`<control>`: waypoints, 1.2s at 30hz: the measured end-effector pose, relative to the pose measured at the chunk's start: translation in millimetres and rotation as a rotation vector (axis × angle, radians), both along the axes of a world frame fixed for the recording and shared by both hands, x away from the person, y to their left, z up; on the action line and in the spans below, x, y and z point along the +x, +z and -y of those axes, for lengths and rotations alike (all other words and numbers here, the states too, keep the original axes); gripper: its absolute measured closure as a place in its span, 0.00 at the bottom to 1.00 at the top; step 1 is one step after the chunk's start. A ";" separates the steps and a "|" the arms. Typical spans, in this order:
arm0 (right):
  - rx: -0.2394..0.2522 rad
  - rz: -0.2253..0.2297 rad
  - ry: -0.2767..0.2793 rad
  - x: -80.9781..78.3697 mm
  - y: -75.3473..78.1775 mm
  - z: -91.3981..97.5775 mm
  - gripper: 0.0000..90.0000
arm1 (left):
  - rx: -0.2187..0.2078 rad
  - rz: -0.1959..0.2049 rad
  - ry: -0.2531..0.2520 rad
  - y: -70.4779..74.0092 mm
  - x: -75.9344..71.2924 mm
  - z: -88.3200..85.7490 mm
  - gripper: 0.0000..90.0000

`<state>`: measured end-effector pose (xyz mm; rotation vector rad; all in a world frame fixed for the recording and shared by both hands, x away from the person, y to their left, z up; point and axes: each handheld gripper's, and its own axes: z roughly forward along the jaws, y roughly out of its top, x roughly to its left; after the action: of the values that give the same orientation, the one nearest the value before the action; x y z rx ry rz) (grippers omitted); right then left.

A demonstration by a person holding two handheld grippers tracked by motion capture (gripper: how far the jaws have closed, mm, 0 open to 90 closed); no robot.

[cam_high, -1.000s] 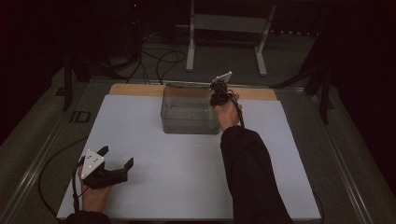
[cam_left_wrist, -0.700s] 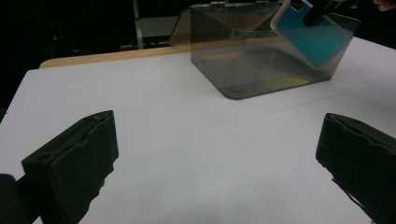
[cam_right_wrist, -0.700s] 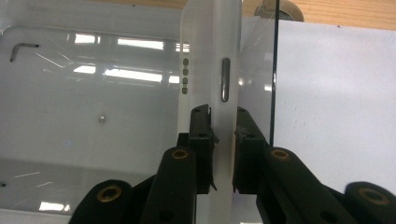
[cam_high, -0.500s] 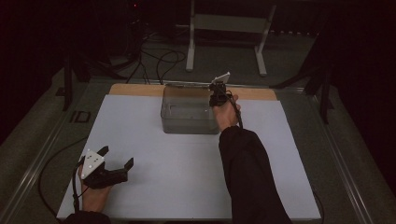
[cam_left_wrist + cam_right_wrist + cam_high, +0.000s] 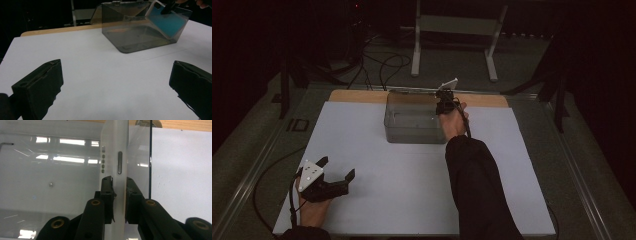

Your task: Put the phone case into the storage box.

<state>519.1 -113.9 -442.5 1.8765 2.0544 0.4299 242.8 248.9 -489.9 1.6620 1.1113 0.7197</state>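
— Where the right arm reaches to the far edge of the worktop point(image 5: 362, 145), what has the right gripper point(image 5: 119, 185) got?

— A phone point(image 5: 115, 152) in a white case. The jaws are closed on its two flat faces, gripping it edge-on, so the side with a slot and a row of small dots faces the camera.

— And where is the phone?

— Inside the clear plastic box point(image 5: 414, 117) at the middle of the far edge, at the box's right end. From the left gripper view it leans tilted against the right wall, blue face showing through the plastic.

— The box has a lid?

— Yes, hinged at the back and thrown open.

— And the left gripper point(image 5: 336, 169)?

— Near the worktop's near left corner, well apart from the box. Its jaws are spread wide with nothing between them, only bare white surface.
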 end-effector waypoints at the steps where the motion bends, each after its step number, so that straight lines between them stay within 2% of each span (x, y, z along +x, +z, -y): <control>1: 0.000 -0.001 -0.001 0.1 -0.4 -0.2 0.89 | 0.000 0.000 0.000 0.0 0.0 0.0 0.00; 16: 0.007 -0.001 -0.010 0.3 -1.3 -0.9 0.87 | -0.001 0.001 0.000 0.1 0.0 0.1 0.00; 22: -0.003 0.010 0.002 -1.9 -0.9 -2.0 0.85 | 0.000 0.002 0.000 0.1 0.1 0.7 0.00; 30: -0.019 0.056 0.059 -7.9 6.0 -3.7 0.78 | 0.002 0.001 0.000 0.0 0.0 1.4 0.00; 34: 0.001 0.056 0.081 -9.4 10.3 -1.7 0.75 | 0.005 0.000 -0.002 0.0 0.0 1.5 0.00; 35: 0.009 0.061 0.094 -10.1 11.8 -0.6 0.73 | 0.005 0.000 -0.004 -0.3 0.0 2.0 0.00; 36: 0.009 0.078 0.115 -11.8 15.0 0.4 0.67 | 0.006 0.001 -0.003 -0.3 0.0 2.3 0.00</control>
<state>507.2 -114.2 -427.6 1.7240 2.1181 0.5337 242.8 246.6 -490.2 1.6679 1.1066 0.7216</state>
